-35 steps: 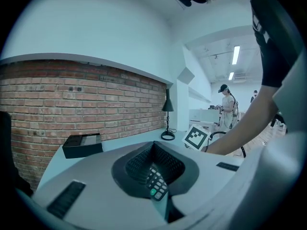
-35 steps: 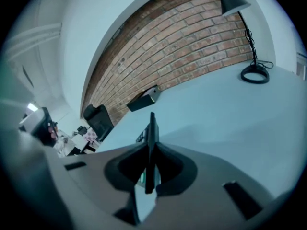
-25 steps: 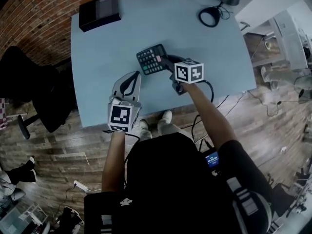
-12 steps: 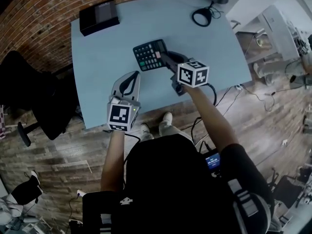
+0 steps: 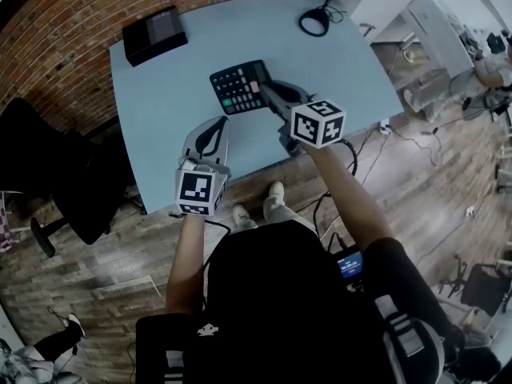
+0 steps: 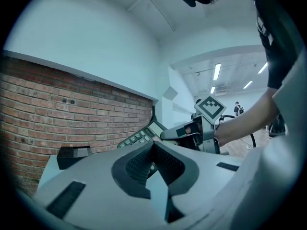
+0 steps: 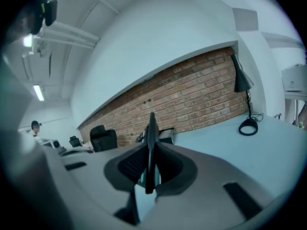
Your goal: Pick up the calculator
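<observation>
The black calculator [image 5: 237, 87] hangs above the light blue table [image 5: 176, 94], keys up and tilted. My right gripper [image 5: 268, 91] is shut on its right edge. In the right gripper view the calculator [image 7: 152, 126] stands edge-on between the two pads, and the right gripper [image 7: 149, 171] clamps it from both sides. My left gripper [image 5: 217, 126] hovers near the table's front edge, below and to the left of the calculator, shut and holding nothing. In the left gripper view the left gripper [image 6: 153, 144] has its tips together, with the calculator [image 6: 138, 137] just beyond them.
A black box [image 5: 150, 32] lies at the table's far left corner. A desk lamp's round base and cord [image 5: 314, 22] sit at the far right. A black office chair [image 5: 48, 166] stands left of the table by the brick wall [image 5: 72, 6].
The right gripper has risen with the calculator, which has lifted off the table and tilted. The left gripper has crept forward and up a little, still shut.
</observation>
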Available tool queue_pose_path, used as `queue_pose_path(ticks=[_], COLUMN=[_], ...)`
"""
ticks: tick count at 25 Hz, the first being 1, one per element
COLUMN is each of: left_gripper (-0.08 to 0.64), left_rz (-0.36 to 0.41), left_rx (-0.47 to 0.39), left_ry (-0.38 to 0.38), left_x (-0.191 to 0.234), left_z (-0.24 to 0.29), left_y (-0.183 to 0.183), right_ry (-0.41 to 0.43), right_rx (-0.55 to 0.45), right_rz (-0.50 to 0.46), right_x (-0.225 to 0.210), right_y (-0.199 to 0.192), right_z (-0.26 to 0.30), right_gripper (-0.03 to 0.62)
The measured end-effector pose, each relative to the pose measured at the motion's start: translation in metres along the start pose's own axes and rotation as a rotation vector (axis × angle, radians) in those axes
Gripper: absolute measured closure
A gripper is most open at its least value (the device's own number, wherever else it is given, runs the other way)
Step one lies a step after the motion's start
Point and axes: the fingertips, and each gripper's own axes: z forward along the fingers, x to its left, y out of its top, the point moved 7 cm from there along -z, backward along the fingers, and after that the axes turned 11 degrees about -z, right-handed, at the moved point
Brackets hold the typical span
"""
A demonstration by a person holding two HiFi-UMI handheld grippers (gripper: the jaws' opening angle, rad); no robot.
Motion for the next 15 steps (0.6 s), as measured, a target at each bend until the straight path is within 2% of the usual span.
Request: queue_pose_path(ticks=[8,15], left_gripper=[0.551,0.551], left_rz=[-0.008,-0.001], left_rx=[-0.015,-0.034], left_ry=[-0.030,-0.024], left_x=[-0.002,-0.004], left_z=[-0.019,-0.024], left_y=[0.000,0.012], right_ry=[-0.026,-0.002], right_rx=[-0.047,-0.081], right_rz=[-0.010,-0.024], right_x=[0.025,0.036], right_y=[0.009,0.023], right_z=[-0.020,-0.031], right_gripper=[0.538,0.538])
